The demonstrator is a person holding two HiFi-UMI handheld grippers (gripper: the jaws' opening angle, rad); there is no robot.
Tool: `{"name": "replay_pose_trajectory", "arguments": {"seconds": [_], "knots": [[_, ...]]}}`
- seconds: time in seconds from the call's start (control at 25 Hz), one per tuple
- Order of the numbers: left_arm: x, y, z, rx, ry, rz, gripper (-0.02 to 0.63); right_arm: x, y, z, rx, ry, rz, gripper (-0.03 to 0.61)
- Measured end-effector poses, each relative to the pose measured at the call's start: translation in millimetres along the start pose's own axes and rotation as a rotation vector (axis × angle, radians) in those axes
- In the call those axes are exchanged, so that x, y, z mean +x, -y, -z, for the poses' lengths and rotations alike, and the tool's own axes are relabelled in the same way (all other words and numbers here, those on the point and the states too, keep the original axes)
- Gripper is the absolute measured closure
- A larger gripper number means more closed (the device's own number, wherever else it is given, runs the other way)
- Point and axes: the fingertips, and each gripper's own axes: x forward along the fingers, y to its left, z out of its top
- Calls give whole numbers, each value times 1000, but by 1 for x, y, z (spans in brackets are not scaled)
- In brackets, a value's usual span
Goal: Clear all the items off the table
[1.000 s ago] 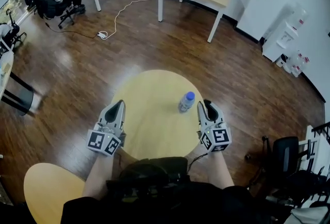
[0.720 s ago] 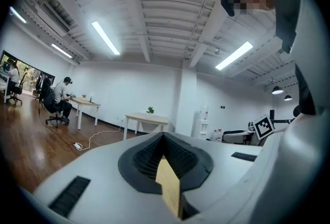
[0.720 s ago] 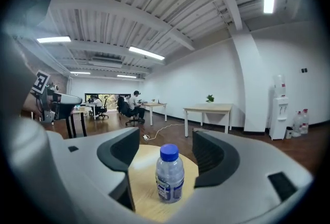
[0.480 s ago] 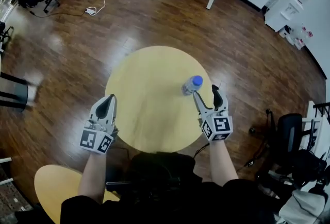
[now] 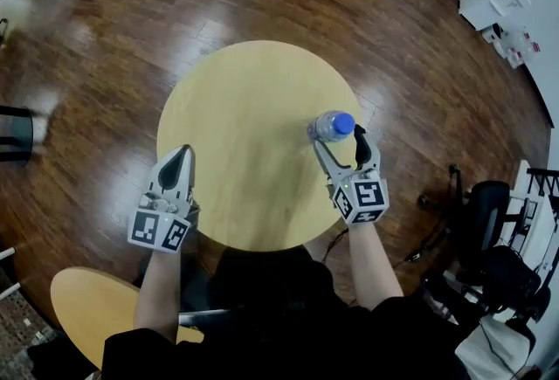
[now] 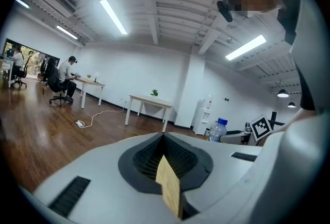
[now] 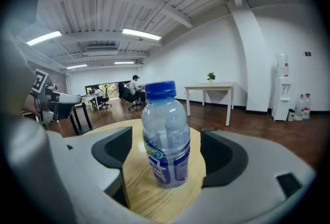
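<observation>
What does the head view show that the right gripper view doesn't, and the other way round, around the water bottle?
Only the head view shows the whole round table, the left gripper shut by its left edge, and the person's arms. Only the right gripper view shows clear gaps between the bottle and both pads, plus a far table bearing a plant. Both show the upright, blue-capped bottle standing between the jaws of the right gripper, which have just been opening and do not touch it.
</observation>
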Motion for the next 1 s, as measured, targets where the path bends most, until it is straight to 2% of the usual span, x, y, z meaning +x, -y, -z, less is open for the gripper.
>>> {"name": "replay_pose_trajectory", "arguments": {"seconds": [0.28,0.32,0.36,0.84,0.88,1.0], "knots": [[9,-13,16,-30,-30,-16,612,26,-1,20,13,-30,-10,155],[10,-15,17,-33,-34,-15,612,30,-1,23,21,-36,-11,94],[12,-16,18,-36,-39,-12,612,32,-1,24,27,-41,-11,86],[27,-12,39,-64,-91,45,612,54,-1,32,20,-67,3,87],[26,-12,38,-60,-93,46,612,55,-1,33,22,-67,3,89],[20,-16,38,-57,-94,39,612,57,3,34,38,-69,39,189]]}}
